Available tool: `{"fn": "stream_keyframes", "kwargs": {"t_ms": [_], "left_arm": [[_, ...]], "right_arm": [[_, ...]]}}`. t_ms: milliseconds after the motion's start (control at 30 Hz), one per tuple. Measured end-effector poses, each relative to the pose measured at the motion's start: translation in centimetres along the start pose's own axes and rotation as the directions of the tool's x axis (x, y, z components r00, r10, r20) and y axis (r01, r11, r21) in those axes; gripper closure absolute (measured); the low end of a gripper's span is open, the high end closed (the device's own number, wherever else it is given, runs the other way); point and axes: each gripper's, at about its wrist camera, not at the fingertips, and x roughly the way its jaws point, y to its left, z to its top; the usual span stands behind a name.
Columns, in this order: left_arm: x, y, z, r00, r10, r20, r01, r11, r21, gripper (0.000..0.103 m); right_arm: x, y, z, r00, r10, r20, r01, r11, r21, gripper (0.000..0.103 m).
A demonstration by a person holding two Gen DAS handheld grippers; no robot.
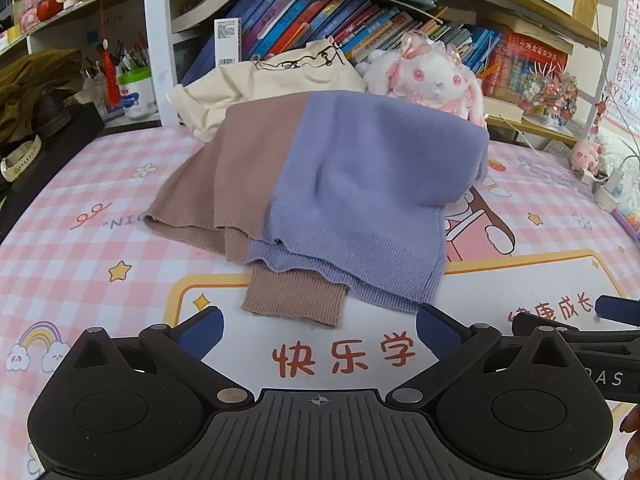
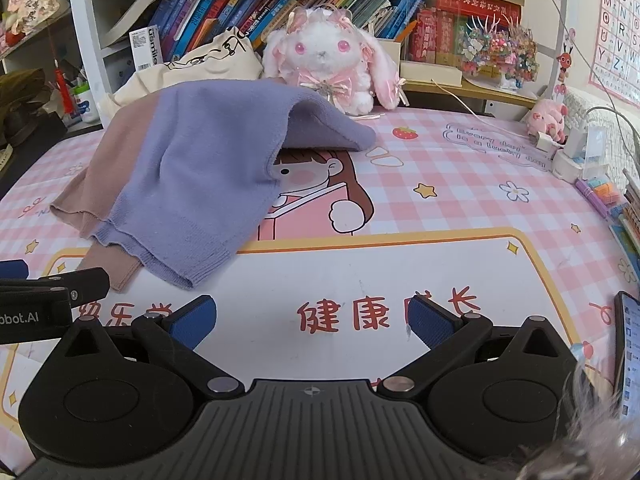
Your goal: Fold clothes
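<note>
Two-tone sweater lies partly folded on the pink mat, brown cuff poking out just ahead of the left gripper. Both grippers' jaws spread, holding nothing; right gripper sits off to the sweater's right. Judgement: pinch the ribbed hem corners, one per gripper, lift together, fold away toward the plush rabbit, keep edges aligned
</note>
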Motion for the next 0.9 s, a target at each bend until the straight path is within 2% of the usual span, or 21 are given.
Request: {"fn": "stream_keyframes", "kwargs": {"t_ms": [900], "left_arm": [[0.31, 0.01, -0.1, 1.0, 0.004, -0.011, -0.004, 1.0, -0.003, 0.0]], "right_arm": [[0.2, -0.08, 0.04, 1.0, 0.005, -0.014, -0.005, 1.0, 0.001, 0.0]]}}
